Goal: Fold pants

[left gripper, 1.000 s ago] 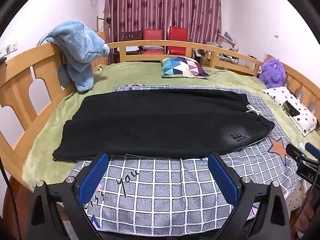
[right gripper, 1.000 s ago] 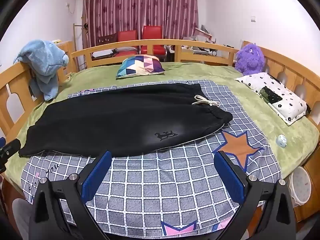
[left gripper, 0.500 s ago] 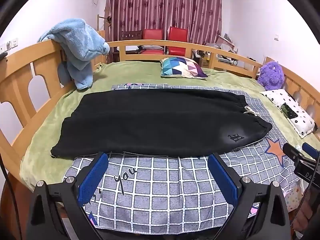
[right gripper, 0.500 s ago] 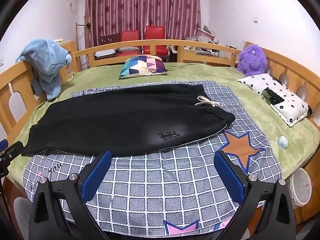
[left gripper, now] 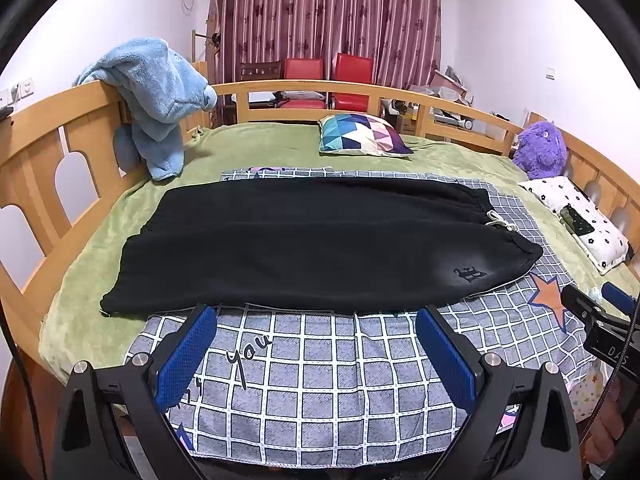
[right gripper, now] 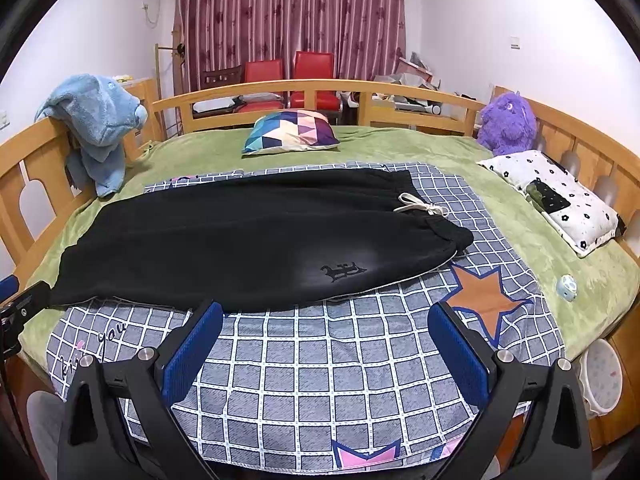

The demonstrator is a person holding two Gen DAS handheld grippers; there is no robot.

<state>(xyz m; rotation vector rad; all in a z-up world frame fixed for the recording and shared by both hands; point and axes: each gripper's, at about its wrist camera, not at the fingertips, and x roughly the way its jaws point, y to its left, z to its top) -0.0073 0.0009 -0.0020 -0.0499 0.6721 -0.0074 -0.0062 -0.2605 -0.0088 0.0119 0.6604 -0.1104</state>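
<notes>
Black pants (left gripper: 312, 240) lie flat on a grey checked cloth (left gripper: 320, 364) on the bed, folded lengthwise, waistband with white drawstring (left gripper: 498, 222) at the right, leg cuffs at the left. They also show in the right wrist view (right gripper: 256, 240). My left gripper (left gripper: 316, 344) is open and empty, hovering over the cloth near the pants' near edge. My right gripper (right gripper: 326, 340) is open and empty, in front of the pants' waist half with the small logo (right gripper: 343, 271). The right gripper's tip shows at the right edge of the left wrist view (left gripper: 592, 312).
A green blanket (left gripper: 248, 148) covers the bed inside a wooden rail (left gripper: 40, 152). A blue plush towel (left gripper: 156, 92) hangs on the left rail. A patterned cushion (left gripper: 360, 136), a purple plush toy (right gripper: 508, 120) and a white flowered pillow (right gripper: 556, 200) lie at the back and right.
Both grippers have drawn back a little and risen, so the pants look slightly farther away. The pants have not moved. Both grippers stay open.
</notes>
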